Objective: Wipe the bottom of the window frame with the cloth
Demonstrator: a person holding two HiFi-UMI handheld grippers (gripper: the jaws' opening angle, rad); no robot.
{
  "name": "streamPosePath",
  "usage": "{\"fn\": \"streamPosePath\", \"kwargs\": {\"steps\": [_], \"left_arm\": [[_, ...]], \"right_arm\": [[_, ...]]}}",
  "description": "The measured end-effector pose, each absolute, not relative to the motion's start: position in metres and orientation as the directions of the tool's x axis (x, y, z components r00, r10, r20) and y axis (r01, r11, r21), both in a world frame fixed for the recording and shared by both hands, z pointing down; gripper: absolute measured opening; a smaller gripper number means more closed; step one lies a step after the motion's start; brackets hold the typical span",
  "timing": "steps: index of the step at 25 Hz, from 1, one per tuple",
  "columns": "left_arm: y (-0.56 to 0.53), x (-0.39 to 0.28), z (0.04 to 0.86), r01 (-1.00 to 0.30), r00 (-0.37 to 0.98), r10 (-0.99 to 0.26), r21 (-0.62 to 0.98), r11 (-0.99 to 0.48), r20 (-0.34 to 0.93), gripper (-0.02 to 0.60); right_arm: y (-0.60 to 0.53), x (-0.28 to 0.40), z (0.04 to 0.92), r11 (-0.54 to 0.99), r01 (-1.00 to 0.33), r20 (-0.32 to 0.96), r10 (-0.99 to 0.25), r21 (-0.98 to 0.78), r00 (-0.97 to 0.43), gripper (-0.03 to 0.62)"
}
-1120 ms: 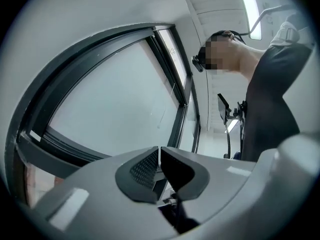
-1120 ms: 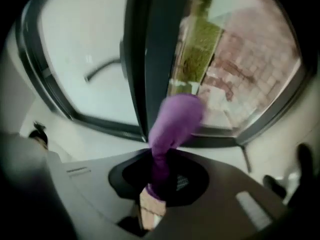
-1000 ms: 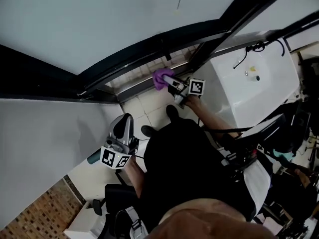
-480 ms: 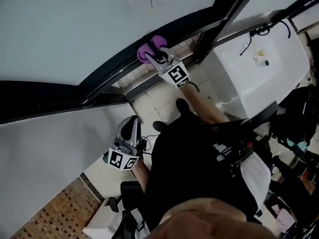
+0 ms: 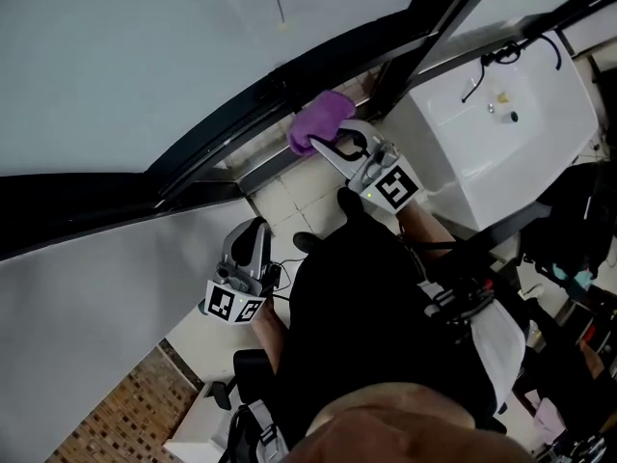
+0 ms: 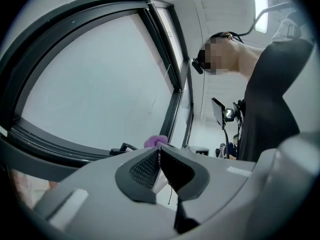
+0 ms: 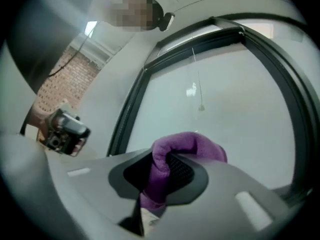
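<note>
Cloth in tight right claw

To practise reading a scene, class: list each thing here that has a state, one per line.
right gripper: shut on the purple cloth
purple cloth: bunched, clamped, at the window frame's bottom rail
left gripper: shut, empty, held low

Cloth btm hidden btwn jaws
</note>
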State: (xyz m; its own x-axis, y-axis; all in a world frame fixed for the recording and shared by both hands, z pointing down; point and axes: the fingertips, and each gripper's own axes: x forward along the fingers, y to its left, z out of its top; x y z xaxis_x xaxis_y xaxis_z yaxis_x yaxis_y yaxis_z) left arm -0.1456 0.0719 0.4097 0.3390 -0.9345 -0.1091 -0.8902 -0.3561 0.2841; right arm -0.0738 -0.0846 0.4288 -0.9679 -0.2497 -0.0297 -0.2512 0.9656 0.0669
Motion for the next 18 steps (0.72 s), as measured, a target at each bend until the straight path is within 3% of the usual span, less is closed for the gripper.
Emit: {"fn": "streamPosePath", "kwargs": {"steps": [3,6,9,14,18], "left_arm": [[0.070,-0.142,0.411,-0.884,0.352,-0.928,0.284,-0.373,-0.122,0.005],[0.068,-0.134,0.405,-0.882,0.359,-0.924,0.274,-0.382,-0.134,0.005],[0.069,-0.133,0.400,-0.891,0.340,-0.931,0.272,-0.365,-0.136,0.005],[0.076,-0.146,0.410,-0.902,0.302,-0.947,0.288,-0.322,-0.113,0.005],[0.072,-0.149,0.417,-0.898,0.308,-0.947,0.300,-0.322,-0.093,0.005]], "right_arm": [[-0.147,-0.123,0.402,0.945,-0.290,0.094,-0.305,0.151,-0.948,0.063],[-0.192,-0.181,0.417,0.938,-0.204,0.283,-0.283,0.279,-0.916,0.063],[-0.198,-0.192,0.448,0.961,-0.131,0.438,-0.230,0.245,-0.869,0.061],[-0.143,-0.145,0.446,0.966,-0.061,0.399,-0.162,0.252,-0.902,0.061],[-0.068,-0.088,0.489,0.998,0.069,0.400,0.067,-0.010,-0.914,0.063]]}}
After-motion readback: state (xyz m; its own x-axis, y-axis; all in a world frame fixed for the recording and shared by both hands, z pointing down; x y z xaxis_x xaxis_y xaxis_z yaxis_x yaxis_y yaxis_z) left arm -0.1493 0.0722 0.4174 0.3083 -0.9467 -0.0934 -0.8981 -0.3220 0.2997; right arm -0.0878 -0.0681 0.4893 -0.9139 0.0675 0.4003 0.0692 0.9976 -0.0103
